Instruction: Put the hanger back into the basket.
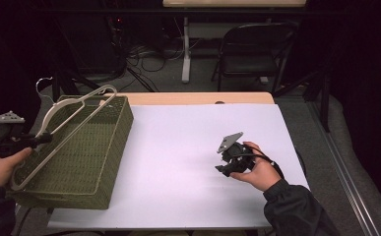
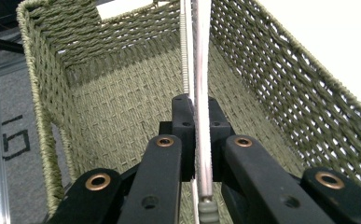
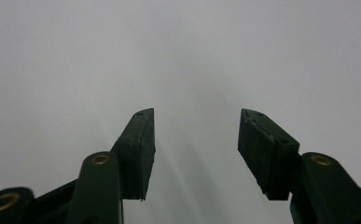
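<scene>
Hanger [image 1: 60, 130]: slanted over green woven basket [image 1: 104, 162], table's left edge.
Left gripper [image 2: 196, 140]: clamped on hanger's bar, basket floor beyond.
Right gripper [image 3: 196, 154]: jaws apart, hovering low above white tabletop [image 1: 188, 142].

**A dim recording lab**

I work at a white-covered surface [image 1: 188, 147] in a black-curtained room: tangled cables [image 1: 143, 54] on grey carpet, a folding chair [image 1: 252, 49] and a second table's leg [image 1: 186, 49] behind.
</scene>
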{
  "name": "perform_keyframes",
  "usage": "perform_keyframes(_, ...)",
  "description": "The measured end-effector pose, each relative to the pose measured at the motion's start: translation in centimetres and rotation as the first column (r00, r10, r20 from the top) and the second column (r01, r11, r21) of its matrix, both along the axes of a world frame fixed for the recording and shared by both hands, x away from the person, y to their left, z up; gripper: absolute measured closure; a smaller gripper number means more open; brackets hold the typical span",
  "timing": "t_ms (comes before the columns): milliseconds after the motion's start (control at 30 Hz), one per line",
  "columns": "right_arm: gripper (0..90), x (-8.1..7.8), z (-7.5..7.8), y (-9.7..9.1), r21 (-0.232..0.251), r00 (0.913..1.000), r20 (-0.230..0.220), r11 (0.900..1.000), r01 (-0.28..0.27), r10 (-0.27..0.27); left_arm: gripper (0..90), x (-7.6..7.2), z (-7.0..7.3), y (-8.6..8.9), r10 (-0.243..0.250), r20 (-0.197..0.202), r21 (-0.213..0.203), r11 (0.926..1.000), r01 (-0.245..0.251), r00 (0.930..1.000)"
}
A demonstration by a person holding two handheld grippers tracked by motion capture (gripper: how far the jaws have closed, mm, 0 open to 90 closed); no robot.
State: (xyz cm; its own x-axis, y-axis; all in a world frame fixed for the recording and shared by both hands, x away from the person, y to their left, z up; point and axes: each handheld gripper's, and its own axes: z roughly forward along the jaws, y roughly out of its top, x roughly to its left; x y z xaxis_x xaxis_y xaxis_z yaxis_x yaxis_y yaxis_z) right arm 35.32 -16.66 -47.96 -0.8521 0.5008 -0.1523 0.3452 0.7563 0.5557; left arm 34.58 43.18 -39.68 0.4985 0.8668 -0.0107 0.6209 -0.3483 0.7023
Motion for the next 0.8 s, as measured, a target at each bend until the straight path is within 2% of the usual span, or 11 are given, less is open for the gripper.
perform_keyframes(167,46.4,0.1,-0.1,0.0,-0.003,1.0,0.0,1.0,0.002,-0.002,87.5,0.0,-0.1,-0.1,-0.043,0.02,0.028,0.9987,0.043,0.9989)
perform_keyframes(333,46.4,0.1,-0.1,0.1,-0.001,1.0,-0.001,1.0,0.006,-0.006,87.5,0.4,-0.3,0.2,-0.066,0.027,0.026,0.9975,0.065,0.9975)
perform_keyframes(467,46.4,0.1,-0.1,0.1,-0.002,1.0,-0.002,1.0,0.005,-0.005,87.5,0.7,-0.8,0.5,-0.093,0.018,0.021,0.9954,0.093,0.9955)
perform_keyframes(533,46.4,0.2,-0.2,0.0,-0.001,1.0,-0.002,1.0,0.004,-0.004,87.5,0.7,-1.1,0.6,-0.103,0.015,0.037,0.9941,0.102,0.9946)
perform_keyframes(800,46.4,0.2,-0.3,0.1,0.0,0.9999,-0.006,1.0,0.01,-0.01,87.5,0.7,-2.5,1.3,-0.111,0.018,0.009,0.9938,0.111,0.9937)
